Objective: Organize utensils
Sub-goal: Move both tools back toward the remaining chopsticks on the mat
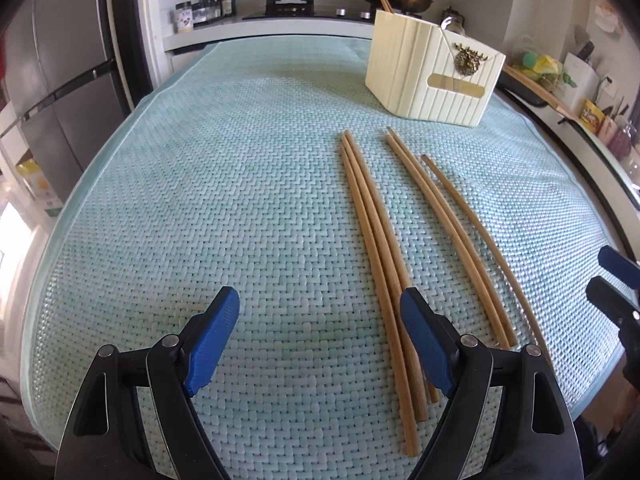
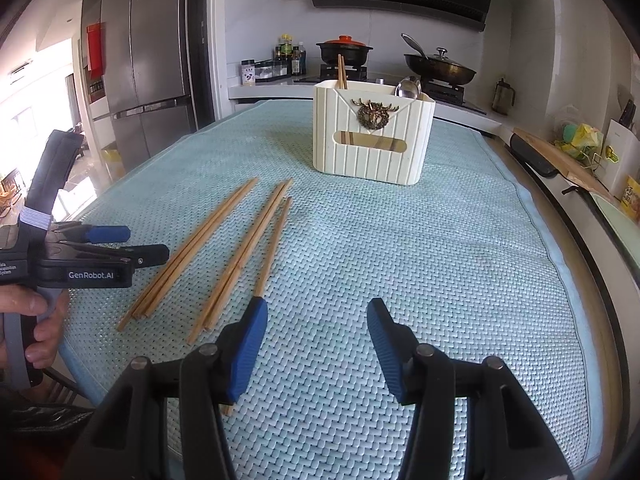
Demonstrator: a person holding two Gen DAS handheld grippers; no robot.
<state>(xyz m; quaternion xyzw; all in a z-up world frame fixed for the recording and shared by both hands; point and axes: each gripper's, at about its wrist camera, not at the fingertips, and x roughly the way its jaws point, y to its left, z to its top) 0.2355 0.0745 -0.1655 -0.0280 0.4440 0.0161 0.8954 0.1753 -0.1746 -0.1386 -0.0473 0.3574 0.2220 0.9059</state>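
Observation:
Several wooden chopsticks [image 1: 372,224] lie loose on a pale green woven mat [image 1: 200,200], in two bunches plus a single one [image 2: 274,240]. A cream ribbed utensil holder [image 1: 432,76] stands at the far side; it holds a chopstick pair [image 2: 341,72] and a metal spoon [image 2: 408,88]. My left gripper [image 1: 320,312] is open and empty above the mat, its right finger over the near ends of the left bunch. My right gripper [image 2: 316,320] is open and empty, just right of the single chopstick. The holder also shows in the right wrist view [image 2: 372,136].
A stove with a black pot [image 2: 344,50] and a wok [image 2: 440,66] stands behind the table. Bottles and jars [image 2: 280,60] sit left of it. A steel fridge [image 2: 144,52] is at the left. A cutting board [image 2: 560,160] and kitchen clutter line the right counter.

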